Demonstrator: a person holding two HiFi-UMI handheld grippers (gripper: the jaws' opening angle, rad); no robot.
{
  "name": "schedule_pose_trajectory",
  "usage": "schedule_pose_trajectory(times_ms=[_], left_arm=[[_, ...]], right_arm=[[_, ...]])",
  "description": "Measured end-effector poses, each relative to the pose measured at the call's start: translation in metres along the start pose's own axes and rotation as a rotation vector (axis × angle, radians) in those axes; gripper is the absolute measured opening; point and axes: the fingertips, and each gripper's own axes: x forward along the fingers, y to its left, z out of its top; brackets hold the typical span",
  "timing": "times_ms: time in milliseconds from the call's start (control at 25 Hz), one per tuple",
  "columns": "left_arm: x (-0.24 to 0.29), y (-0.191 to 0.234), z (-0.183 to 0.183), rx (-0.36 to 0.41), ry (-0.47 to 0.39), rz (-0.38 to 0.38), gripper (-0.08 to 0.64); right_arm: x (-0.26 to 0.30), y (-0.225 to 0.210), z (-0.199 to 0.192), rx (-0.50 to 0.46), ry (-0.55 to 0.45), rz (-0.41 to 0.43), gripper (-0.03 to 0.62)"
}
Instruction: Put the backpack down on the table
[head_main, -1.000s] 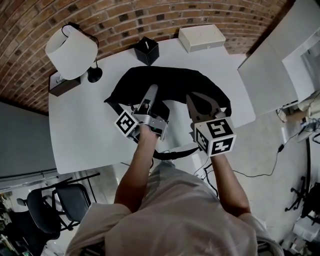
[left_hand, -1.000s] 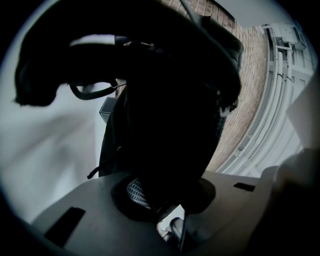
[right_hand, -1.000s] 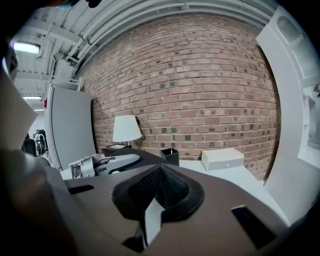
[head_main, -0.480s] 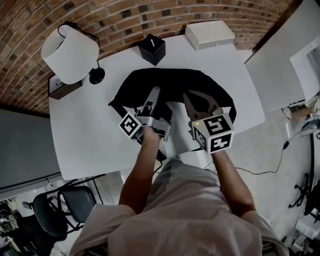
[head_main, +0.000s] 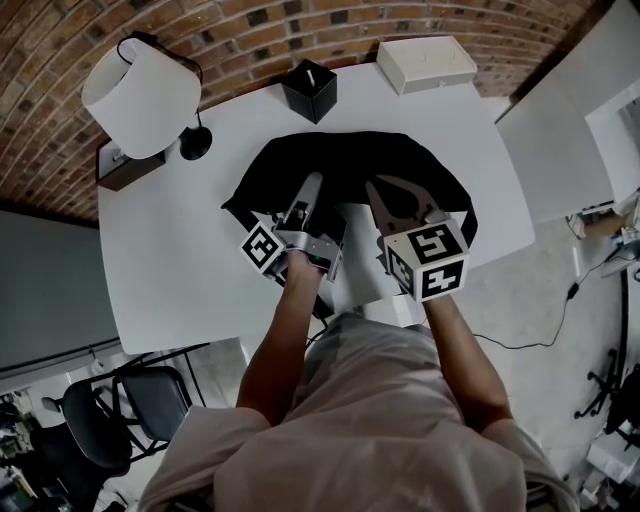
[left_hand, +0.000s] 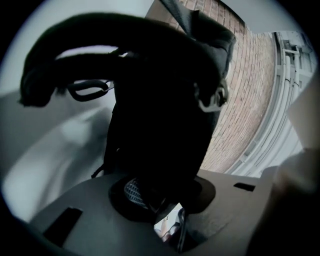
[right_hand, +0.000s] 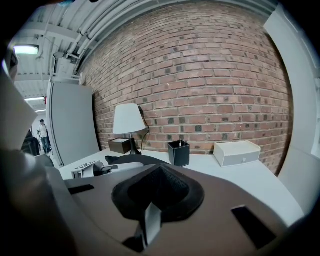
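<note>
The black backpack (head_main: 380, 165) lies slumped on the white table (head_main: 170, 260), in the middle near the front edge. My left gripper (head_main: 312, 185) reaches over its near left side. In the left gripper view the jaws are shut on dark backpack fabric (left_hand: 160, 125), which rises in front of the camera with a padded handle and a metal ring. My right gripper (head_main: 395, 195) hovers above the bag's right part. Seen from its own view, the right gripper (right_hand: 157, 187) is shut with nothing seen in it, and the backpack (right_hand: 127, 160) lies low beyond it.
A white lamp (head_main: 140, 85) and a dark box (head_main: 125, 170) stand at the table's far left. A black pen holder (head_main: 308, 90) and a white box (head_main: 427, 62) sit along the brick wall. Another white table (head_main: 560, 130) adjoins at right; a black chair (head_main: 130, 400) stands below left.
Both grippers have sunk a little toward the table with the backpack. The strap that hung past the front edge shows less now.
</note>
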Motion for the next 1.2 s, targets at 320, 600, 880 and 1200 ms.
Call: schedule_pose_trajectory(times_ms=[320,600,880,1200], left_arm=[[-0.015,0.013,0.000,-0.003,-0.018,0.036,0.087],[-0.028,0.025,-0.001,-0.004,-0.032,0.073,0.092],[-0.038,0.036,-0.003,-0.008,-0.051,0.100,0.100],[-0.046,0.045,-0.004,-0.008,-0.073,0.117,0.109]], right_arm=[[0.000,0.008,-0.011,0.000,0.025,0.018,0.002],[0.000,0.018,-0.027,0.009,0.051,0.035,0.002],[-0.003,0.021,-0.038,0.031,0.066,0.045,0.002],[-0.009,0.023,-0.055,0.053,0.077,0.050,0.002]])
